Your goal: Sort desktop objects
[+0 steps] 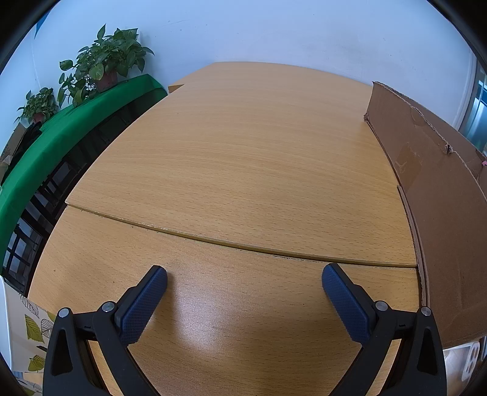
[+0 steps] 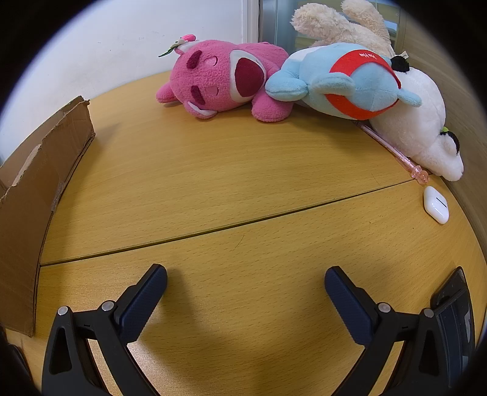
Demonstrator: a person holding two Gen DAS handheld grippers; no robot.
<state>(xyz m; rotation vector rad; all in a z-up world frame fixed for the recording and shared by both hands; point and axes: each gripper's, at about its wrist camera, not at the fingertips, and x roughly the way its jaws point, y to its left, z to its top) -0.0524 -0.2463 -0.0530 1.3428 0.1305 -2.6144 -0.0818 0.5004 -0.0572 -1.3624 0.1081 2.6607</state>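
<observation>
In the right wrist view a pink plush bear [image 2: 225, 82], a light blue plush with red bands [image 2: 344, 82], a white plush [image 2: 426, 128] and a cream plush [image 2: 341, 21] lie piled at the far right of the wooden desk [image 2: 213, 182]. A pink pen [image 2: 392, 152] and a white earbud case [image 2: 436, 204] lie beside the white plush. My right gripper [image 2: 245, 283] is open and empty, low over the desk, well short of them. My left gripper [image 1: 243, 283] is open and empty over bare desk [image 1: 243, 152].
A cardboard box stands between the two grippers: at the right in the left wrist view [image 1: 432, 189], at the left in the right wrist view [image 2: 39, 182]. A dark device [image 2: 453, 307] lies at the near right. Potted plants [image 1: 106, 61] stand on a green-covered shelf [image 1: 61, 137] beyond the desk's left edge.
</observation>
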